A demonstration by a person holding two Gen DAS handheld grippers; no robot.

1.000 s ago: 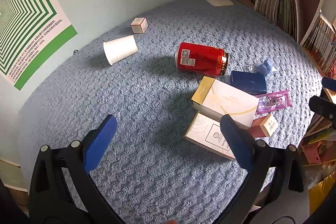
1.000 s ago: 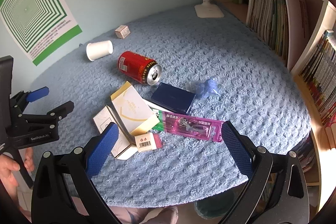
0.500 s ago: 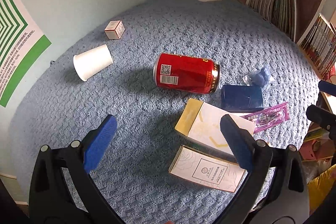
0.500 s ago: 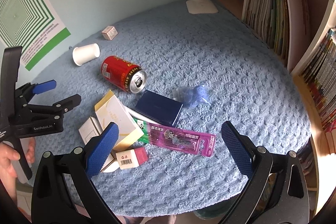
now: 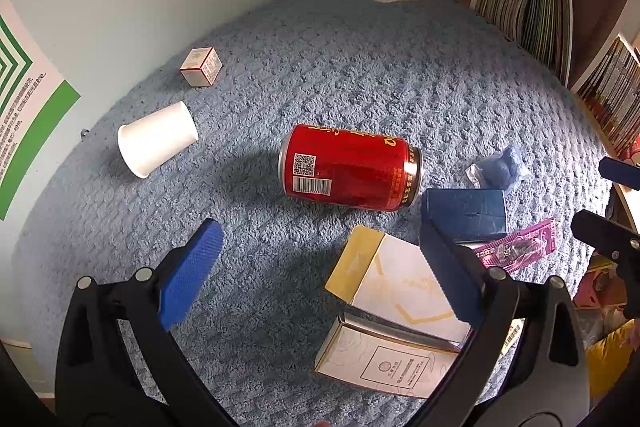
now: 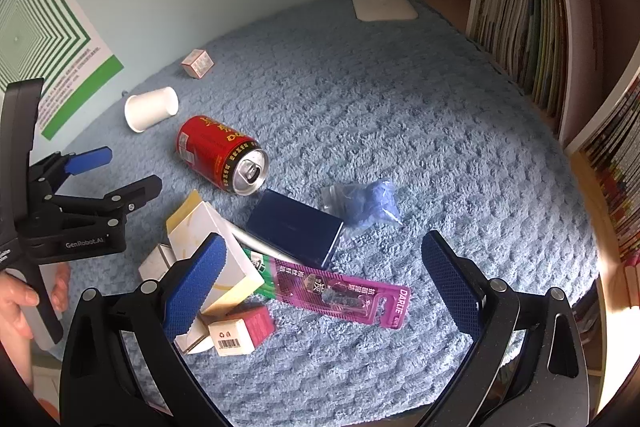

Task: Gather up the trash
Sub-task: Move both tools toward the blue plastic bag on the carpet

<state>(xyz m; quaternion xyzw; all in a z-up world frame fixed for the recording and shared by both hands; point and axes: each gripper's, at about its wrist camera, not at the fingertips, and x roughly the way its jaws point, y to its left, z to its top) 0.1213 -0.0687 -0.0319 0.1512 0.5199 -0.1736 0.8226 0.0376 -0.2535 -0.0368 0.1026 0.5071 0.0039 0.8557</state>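
Left to right: paper cup [image 5: 157, 138]; red can [image 5: 349, 167] (on its side, free to roll); box pile [image 5: 394, 283]. Left gripper [image 5: 320, 267] and right gripper [image 6: 322, 277]: jaws spread, empty. Risk: nudged can rolls away.

Left gripper [image 6: 120, 175]: black plastic frame, blue ribbed pads [image 6: 89, 159], silver screws, white "GenRobot.AI" lettering. Right gripper [image 6: 322, 277]: same black frame, blue pads at 9 and 3 o'clock.
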